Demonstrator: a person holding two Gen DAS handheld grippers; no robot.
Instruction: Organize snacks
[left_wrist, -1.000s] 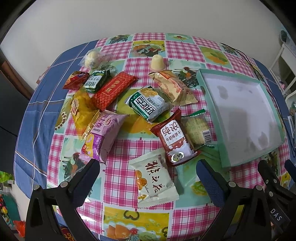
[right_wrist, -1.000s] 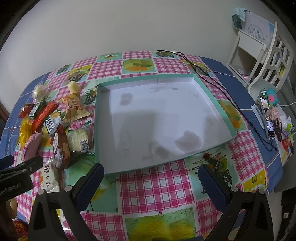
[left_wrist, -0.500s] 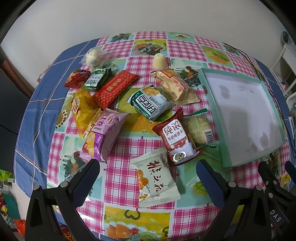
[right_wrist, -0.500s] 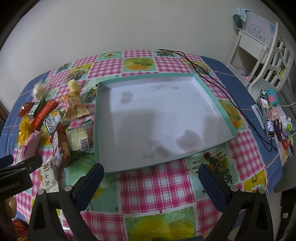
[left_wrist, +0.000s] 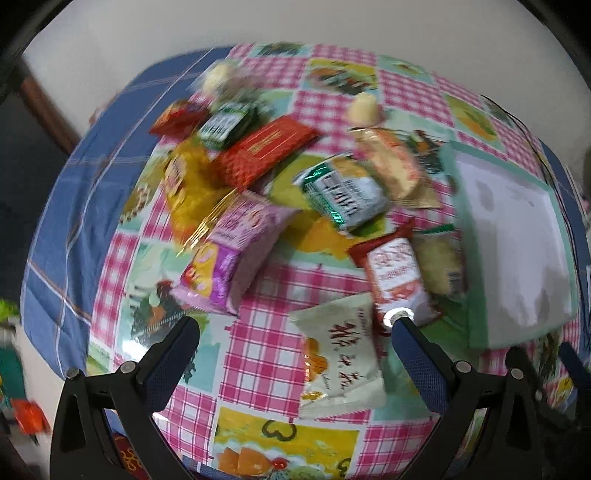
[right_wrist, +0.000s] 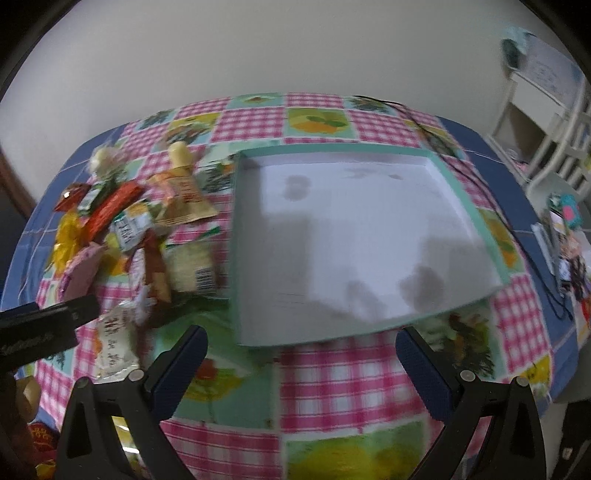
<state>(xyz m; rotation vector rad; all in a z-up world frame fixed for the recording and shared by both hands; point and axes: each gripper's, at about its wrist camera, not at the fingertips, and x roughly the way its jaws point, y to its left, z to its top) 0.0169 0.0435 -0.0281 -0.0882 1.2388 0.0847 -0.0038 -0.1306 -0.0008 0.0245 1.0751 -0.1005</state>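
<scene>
Snacks lie in a loose heap on our left half of the checked tablecloth, all of them outside the tray. We hold the left gripper low over the near edge of the heap with its jaws wide and nothing between them. A white packet with dark script lies flat between its fingers, touching neither as far as we can tell. Just behind the packet is a red-and-white bar, and beside that, against the tray's left wall, a pale cracker pack. Further left we see a pink bag that overlaps a yellow wrapper. Behind them lie a long red packet, a green-and-white pack and a tan pouch. At the far end sit a small cream jelly cup, a dark green pack and a small red sachet; motion blur hides their print.

We hold the right gripper above the cloth just in front of the tray's near wall, jaws also wide and empty. The tray is teal-rimmed with a white floor that holds no snack, only grey smudges. A black cable runs past its far right corner. The left gripper's body shows at the left edge of the right wrist view.
</scene>
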